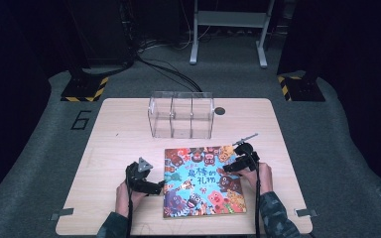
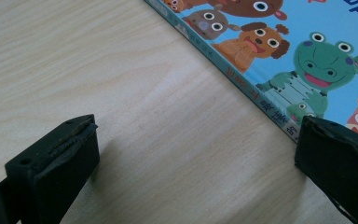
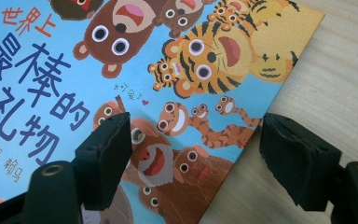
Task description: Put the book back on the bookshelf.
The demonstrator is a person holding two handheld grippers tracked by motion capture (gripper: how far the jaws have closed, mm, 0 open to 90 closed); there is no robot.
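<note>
The picture book (image 1: pixel 203 181) lies flat on the desk (image 1: pixel 114 139), near the clear box (image 1: pixel 181 115). Left tool (image 1: pixel 159 187): jaws apart, at the book's spine edge, one jaw just over it. Right tool (image 1: pixel 229 167): jaws apart, straddling the book's opposite edge, gripping nothing.

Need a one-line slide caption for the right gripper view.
Right gripper open, straddling the picture book's outer edge on the wooden table.

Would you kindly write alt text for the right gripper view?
The right gripper hovers open over the right edge of a colourful picture book of cartoon animals, one jaw above the cover, the other above the wooden table.
</note>
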